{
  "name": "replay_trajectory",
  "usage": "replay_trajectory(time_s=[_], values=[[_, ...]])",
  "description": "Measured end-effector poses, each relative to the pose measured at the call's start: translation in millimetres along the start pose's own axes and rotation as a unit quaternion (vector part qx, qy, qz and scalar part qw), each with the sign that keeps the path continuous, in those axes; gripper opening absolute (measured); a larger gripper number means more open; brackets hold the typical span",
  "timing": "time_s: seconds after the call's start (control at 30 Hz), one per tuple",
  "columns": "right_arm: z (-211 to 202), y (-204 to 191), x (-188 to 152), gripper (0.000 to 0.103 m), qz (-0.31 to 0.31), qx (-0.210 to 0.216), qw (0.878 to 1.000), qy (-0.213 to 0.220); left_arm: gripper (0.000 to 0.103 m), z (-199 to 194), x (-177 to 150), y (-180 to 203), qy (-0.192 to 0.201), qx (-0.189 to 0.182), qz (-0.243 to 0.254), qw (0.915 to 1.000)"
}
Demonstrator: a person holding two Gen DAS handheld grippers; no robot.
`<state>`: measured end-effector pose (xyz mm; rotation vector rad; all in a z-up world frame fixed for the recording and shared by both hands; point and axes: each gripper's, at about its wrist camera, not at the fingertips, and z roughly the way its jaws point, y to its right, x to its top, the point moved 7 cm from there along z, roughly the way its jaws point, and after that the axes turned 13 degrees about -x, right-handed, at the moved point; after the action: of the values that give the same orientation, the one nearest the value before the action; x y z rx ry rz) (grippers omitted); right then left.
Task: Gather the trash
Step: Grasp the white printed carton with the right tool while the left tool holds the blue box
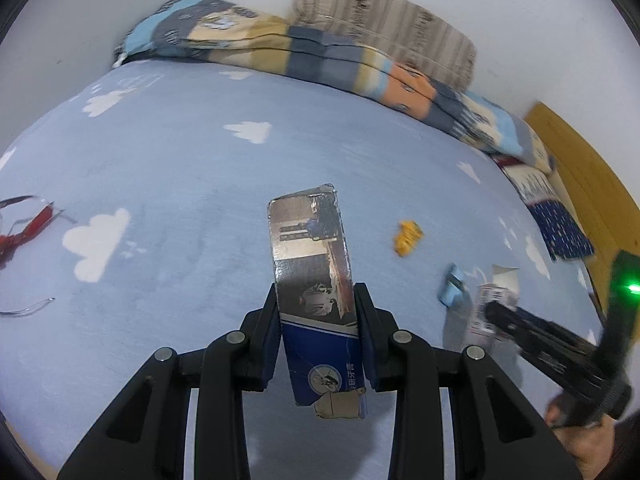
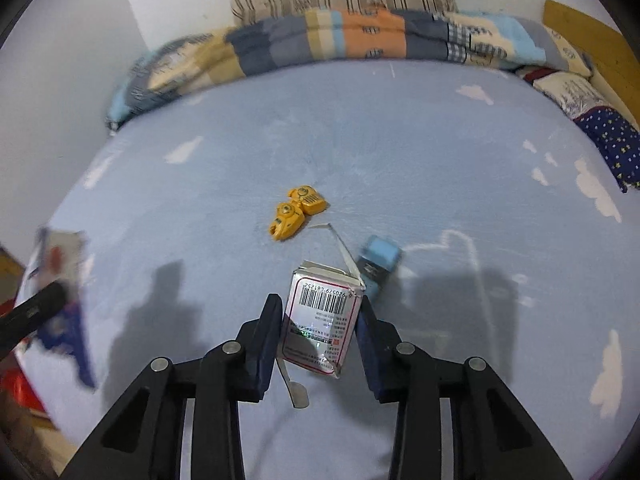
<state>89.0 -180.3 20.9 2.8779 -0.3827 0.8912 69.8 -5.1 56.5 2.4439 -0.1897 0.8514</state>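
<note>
My left gripper is shut on a long blue and silver toothpaste box, held upright above the light blue cloud-print bed sheet. My right gripper is shut on a small white box with a barcode, its top flap torn open. In the left wrist view that white box shows at the right gripper's tip, low on the right. The right wrist view catches the left gripper and toothpaste box as a blur at the left edge.
A yellow toy and a small light blue box lie on the sheet just beyond the white box. Red and clear plastic wrap lies far left. A folded patchwork blanket, pillows and a wooden headboard border the bed.
</note>
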Motion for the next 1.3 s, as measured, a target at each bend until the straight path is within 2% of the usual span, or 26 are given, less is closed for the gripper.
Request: replay_trajectory(time_s=[0.17, 0.27, 0.47, 0.67, 0.93, 1.3], values=[[-59, 21, -31, 0.039, 0.001, 0.029, 0.999, 0.044, 0.032, 4, -20, 37, -0.008, -0.009, 0.041, 0.9991], [-78, 27, -52, 0.039, 0.001, 0.041, 0.997, 0.064, 0.032, 4, -40, 56, -0.015, -0.008, 0.062, 0.9979], [-83, 32, -60, 0.039, 0.003, 0.039, 0.996, 0.082, 0.032, -1, -71, 68, -0.009, 0.022, 0.095, 0.9951], [-87, 31, -61, 0.039, -0.001, 0.036, 0.995, 0.096, 0.032, -2, -71, 64, 0.003, 0.052, 0.120, 0.9914], [-83, 35, -60, 0.039, 0.011, 0.040, 0.995, 0.088, 0.032, -2, -68, 70, 0.012, 0.061, 0.145, 0.9874], [-80, 32, -61, 0.039, 0.008, 0.043, 0.996, 0.084, 0.032, -3, -65, 71, 0.017, 0.065, 0.149, 0.9866]])
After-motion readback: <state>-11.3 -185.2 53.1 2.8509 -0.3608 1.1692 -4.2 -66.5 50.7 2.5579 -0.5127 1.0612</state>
